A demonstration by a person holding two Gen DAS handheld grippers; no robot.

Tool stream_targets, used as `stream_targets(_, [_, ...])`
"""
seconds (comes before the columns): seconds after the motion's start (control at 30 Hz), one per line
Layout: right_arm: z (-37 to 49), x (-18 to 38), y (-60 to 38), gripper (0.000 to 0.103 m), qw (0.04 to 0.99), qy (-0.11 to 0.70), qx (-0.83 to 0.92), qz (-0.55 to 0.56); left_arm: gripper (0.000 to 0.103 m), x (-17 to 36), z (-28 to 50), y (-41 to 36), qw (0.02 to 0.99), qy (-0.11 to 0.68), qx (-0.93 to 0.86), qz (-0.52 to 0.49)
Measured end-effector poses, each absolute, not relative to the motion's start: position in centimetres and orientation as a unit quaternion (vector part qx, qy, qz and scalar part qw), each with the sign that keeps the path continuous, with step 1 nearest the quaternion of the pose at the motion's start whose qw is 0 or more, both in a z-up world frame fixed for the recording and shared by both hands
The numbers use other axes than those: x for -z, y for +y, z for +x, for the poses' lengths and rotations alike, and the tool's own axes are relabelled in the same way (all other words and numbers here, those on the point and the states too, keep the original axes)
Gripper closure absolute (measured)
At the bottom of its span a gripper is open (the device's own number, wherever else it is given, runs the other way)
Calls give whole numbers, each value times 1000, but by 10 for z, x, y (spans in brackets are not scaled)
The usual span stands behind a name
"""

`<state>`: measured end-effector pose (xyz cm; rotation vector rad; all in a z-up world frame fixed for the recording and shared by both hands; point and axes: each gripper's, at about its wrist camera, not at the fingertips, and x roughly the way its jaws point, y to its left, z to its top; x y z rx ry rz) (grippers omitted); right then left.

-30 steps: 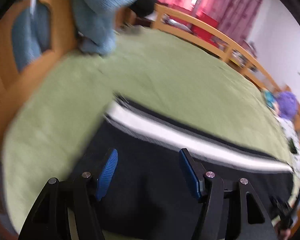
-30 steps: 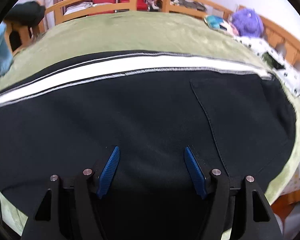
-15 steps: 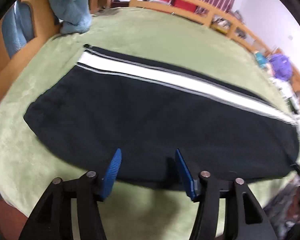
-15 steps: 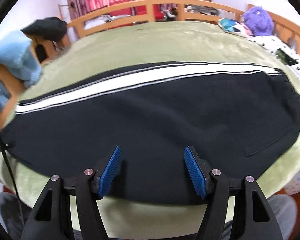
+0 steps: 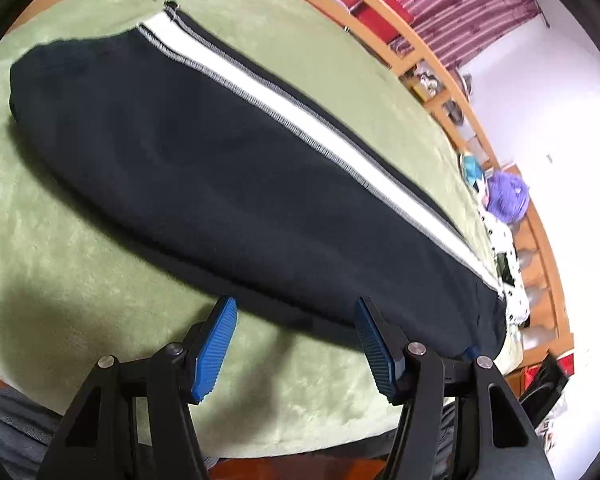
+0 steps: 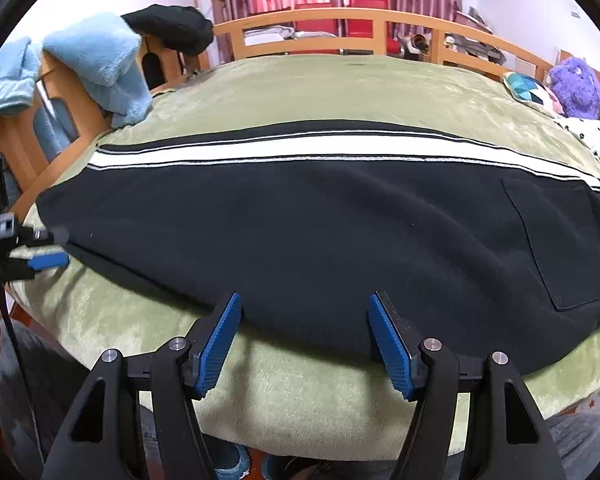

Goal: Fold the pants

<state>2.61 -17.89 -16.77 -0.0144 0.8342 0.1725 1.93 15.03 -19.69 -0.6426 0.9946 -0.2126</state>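
Black pants (image 6: 320, 236) with a white side stripe (image 6: 300, 150) lie flat, folded lengthwise, across a green blanket (image 6: 340, 88) on a bed. They also show in the left wrist view (image 5: 228, 176). My right gripper (image 6: 305, 340) is open and empty, just short of the pants' near edge at the middle. My left gripper (image 5: 296, 344) is open and empty, near the same edge; it also shows at the left of the right wrist view (image 6: 46, 256), by the leg end. A back pocket (image 6: 560, 240) marks the waist end on the right.
A wooden bed rail (image 6: 340, 20) runs around the far side. Light blue towels (image 6: 104, 64) and a dark garment (image 6: 172, 26) hang at the far left corner. A purple plush toy (image 6: 576, 84) and a patterned cushion (image 6: 528, 88) sit at the far right.
Both grippers have pulled back from over the pants toward the bed's near edge, staying open. The left view has swung right along the pants.
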Motion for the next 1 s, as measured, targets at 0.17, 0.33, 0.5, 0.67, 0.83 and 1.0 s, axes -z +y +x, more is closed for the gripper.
stream_targets(0.17, [22,171,-174,37,912,400,-89,-17,45,196,30,145,825,475,95,-292])
stream_targets(0.33, [22,175,-172,37,913,398,-87,-29,45,203,39,148,818,462,97,-329])
stream_targets(0.5, [25,182,-165,37,909,404,-92,-47,67,213,46,152,813,461,86,-346])
stream_targets(0.67, [22,180,-162,63,910,395,-106,-64,94,207,34,163,808,454,102,-362])
stream_targets(0.83, [21,177,-164,63,908,399,-114,-55,94,228,27,156,800,486,80,-342])
stream_targets(1.0, [22,161,-169,58,917,379,-125,-19,95,204,23,150,818,479,106,-301])
